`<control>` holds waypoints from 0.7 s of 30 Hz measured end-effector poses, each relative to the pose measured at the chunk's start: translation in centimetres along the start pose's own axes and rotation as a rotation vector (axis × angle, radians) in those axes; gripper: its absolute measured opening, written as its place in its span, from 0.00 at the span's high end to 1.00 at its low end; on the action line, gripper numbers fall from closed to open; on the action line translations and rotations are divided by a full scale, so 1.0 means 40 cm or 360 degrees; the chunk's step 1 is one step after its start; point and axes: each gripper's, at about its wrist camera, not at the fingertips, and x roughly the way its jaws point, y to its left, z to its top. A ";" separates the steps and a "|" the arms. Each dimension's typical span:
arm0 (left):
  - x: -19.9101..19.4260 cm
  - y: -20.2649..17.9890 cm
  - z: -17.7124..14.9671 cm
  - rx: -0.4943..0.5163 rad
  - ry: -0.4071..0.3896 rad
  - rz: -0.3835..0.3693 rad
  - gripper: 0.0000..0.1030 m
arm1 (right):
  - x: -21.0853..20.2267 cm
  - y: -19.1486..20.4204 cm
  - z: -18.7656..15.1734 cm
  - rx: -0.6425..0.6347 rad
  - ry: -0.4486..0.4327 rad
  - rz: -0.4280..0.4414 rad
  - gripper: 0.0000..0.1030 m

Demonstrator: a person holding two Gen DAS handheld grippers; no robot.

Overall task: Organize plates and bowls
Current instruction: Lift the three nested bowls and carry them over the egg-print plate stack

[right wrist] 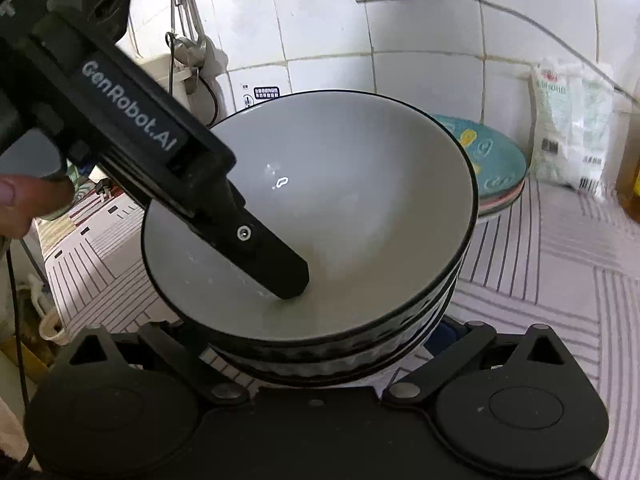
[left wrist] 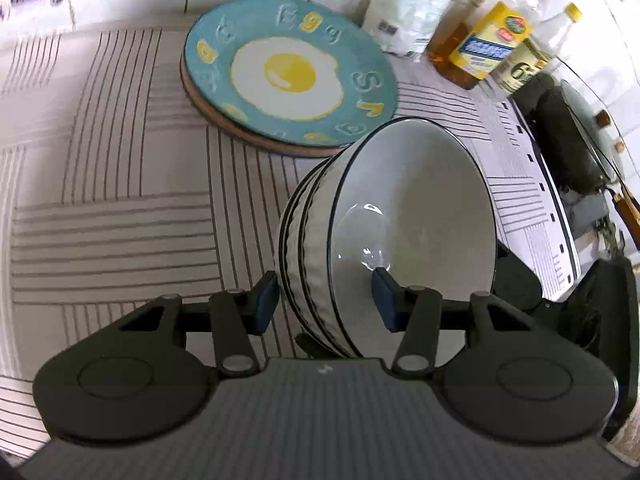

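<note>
Stack of grey glazed ceramic bowls with black rims (left wrist: 384, 240) at frame centre, wall pinched by left gripper (left wrist: 326, 300); right gripper (right wrist: 320, 340) spread beneath, grip unclear; heavy, slick, breakable, best held at rim.

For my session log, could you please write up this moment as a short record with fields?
surface: striped tablecloth
held item: stack of grey bowls, black-rimmed, nested, tilted in the left view
left gripper: shut on the stack's wall, one finger inside the top bowl, one outside
right gripper: fingertips hidden under the stack; state unclear
plates: egg-print blue plate atop another plate, behind the bowls
background: oil bottle, white bag, tiled wall
</note>
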 end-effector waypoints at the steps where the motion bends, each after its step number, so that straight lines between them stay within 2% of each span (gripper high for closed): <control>1: -0.014 -0.005 0.001 0.0013 -0.0007 0.0004 0.53 | -0.007 0.001 0.007 -0.0016 -0.0008 -0.0010 0.00; 5: -0.061 -0.010 0.028 -0.0003 -0.0022 -0.0011 0.53 | -0.036 0.012 0.039 -0.0032 -0.0041 -0.0016 0.00; 11: -0.106 -0.039 0.091 0.0057 -0.0098 0.0018 0.53 | -0.061 -0.006 0.105 -0.0007 -0.0133 -0.0051 0.00; 21: -0.123 -0.041 0.216 0.0137 -0.0122 0.0027 0.52 | -0.028 -0.035 0.199 -0.0082 -0.0204 -0.0100 0.00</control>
